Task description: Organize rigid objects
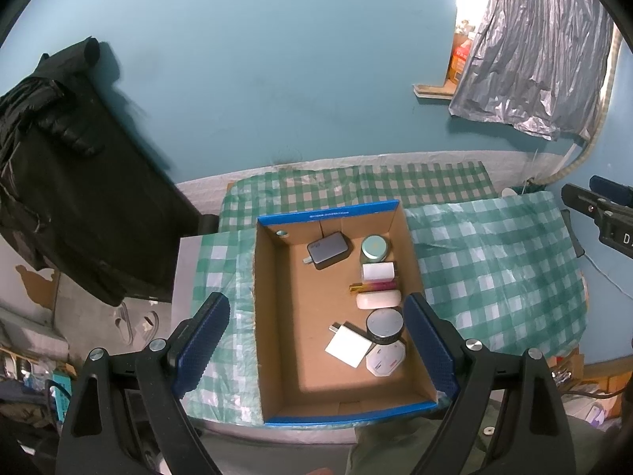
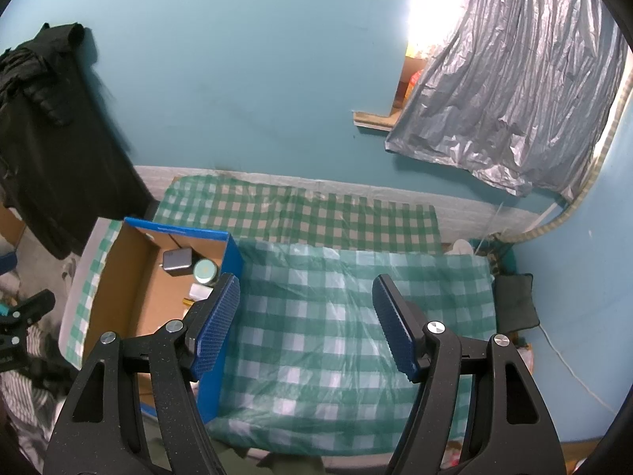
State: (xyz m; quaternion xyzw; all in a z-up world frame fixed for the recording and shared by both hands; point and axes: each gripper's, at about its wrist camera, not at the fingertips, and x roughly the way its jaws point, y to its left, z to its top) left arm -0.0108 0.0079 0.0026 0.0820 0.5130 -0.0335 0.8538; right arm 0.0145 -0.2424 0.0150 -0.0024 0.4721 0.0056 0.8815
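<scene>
An open cardboard box (image 1: 277, 316) with blue edges sits on a green checked cloth. Inside lie a grey power bank (image 1: 329, 255), a teal-lidded jar (image 1: 375, 248), a white charger (image 1: 378, 272), a pink and gold tube (image 1: 376, 286), a pale soap bar (image 1: 378, 300), a dark round lid (image 1: 384, 326), a white adapter (image 1: 349, 345) and a white octagonal piece (image 1: 385, 359). My left gripper (image 1: 316, 342) hangs open above the box, nothing between its fingers. My right gripper (image 2: 306, 316) stands open over the bare cloth (image 2: 336, 336), right of the box (image 2: 130, 277).
A black jacket (image 1: 71, 182) hangs at the left against the teal wall. A silver plastic sheet (image 1: 530, 59) covers a window at the upper right. Clutter lies on the floor at the lower left, and a dark cushion (image 2: 514, 301) sits past the cloth's right edge.
</scene>
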